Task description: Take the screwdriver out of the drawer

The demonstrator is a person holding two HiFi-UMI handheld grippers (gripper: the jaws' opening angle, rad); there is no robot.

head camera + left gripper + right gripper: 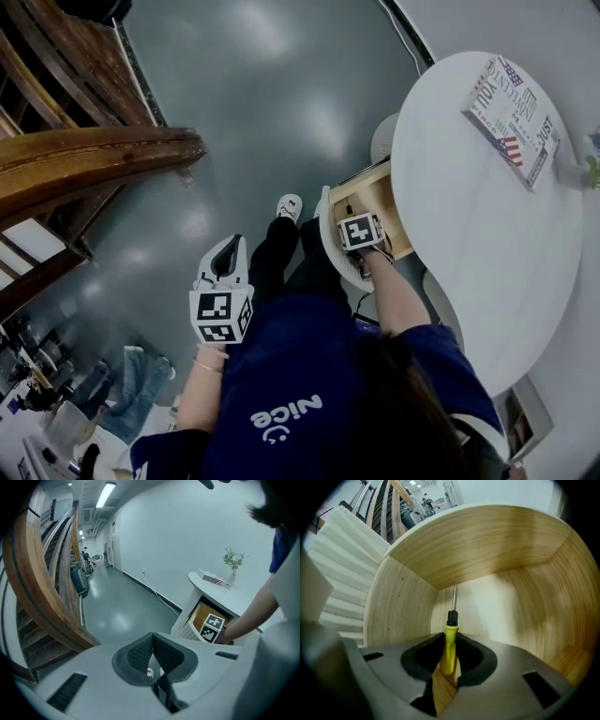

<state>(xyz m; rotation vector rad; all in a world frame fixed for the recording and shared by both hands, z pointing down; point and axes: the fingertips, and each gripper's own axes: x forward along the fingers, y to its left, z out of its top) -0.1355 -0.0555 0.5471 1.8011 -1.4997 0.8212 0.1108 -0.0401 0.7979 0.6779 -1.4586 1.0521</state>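
My right gripper is down in the drawer, jaws pinched on the screwdriver by its yellow handle; my left gripper hangs closed, empty.

Left gripper — jaws together.

Showing a screwdriver with a yellow handle, a black collar and a thin metal shaft. Lying on the floor of the pulled-out drawer of pale wood, shaft pointing toward a far corner. Sitting with the handle pinched between the pads of the right gripper.
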